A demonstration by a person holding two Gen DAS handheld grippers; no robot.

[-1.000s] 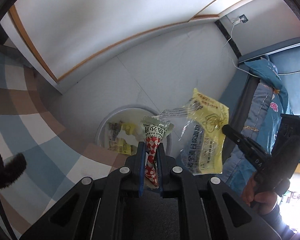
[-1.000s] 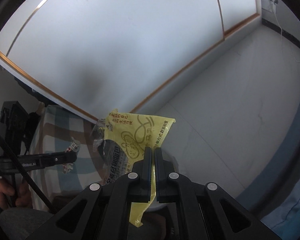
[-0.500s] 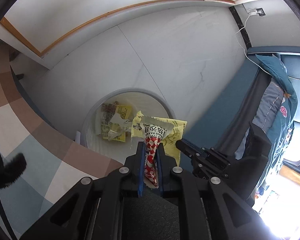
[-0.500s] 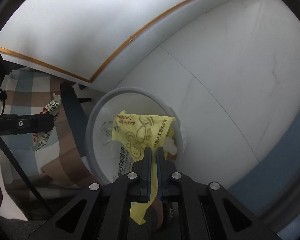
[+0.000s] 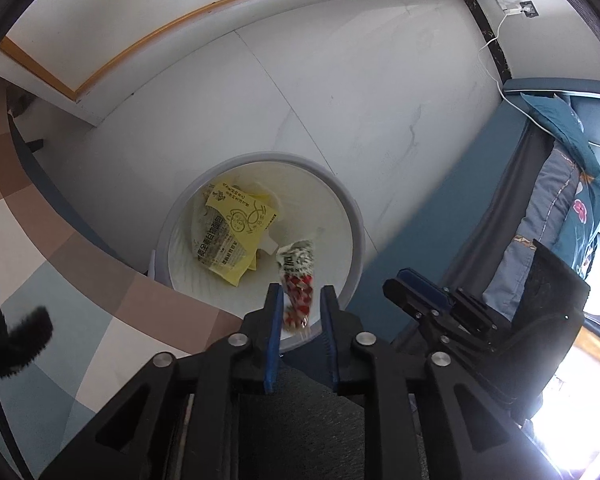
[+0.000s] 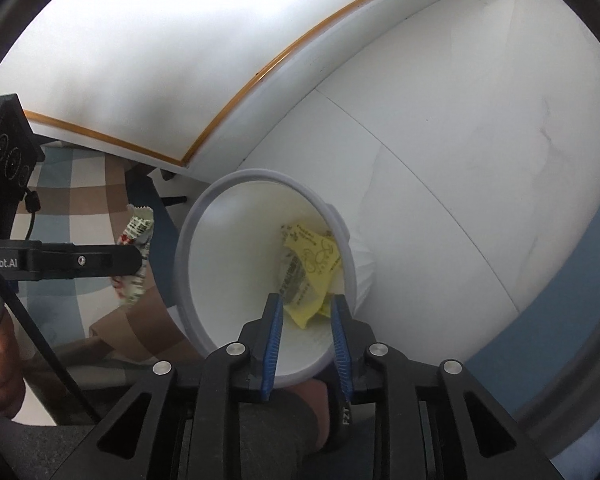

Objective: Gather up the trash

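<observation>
Bin point(image 5: 356, 240): pale grey rim, white interior. Large wrapper point(image 5: 232, 236) inside it: yellow with black print and a clear panel. Small wrapper point(image 5: 298, 280): white top with dark lettering, red-and-white diamond pattern below. Left gripper point(image 5: 300, 312) and right gripper point(image 6: 306, 320): black bodies, blue ribbed finger pads. Cloth point(image 5: 52, 240): checked brown, white and blue-grey. Floor point(image 5: 380, 100): white tile. Skirting trim point(image 5: 220, 4): orange-brown.
</observation>
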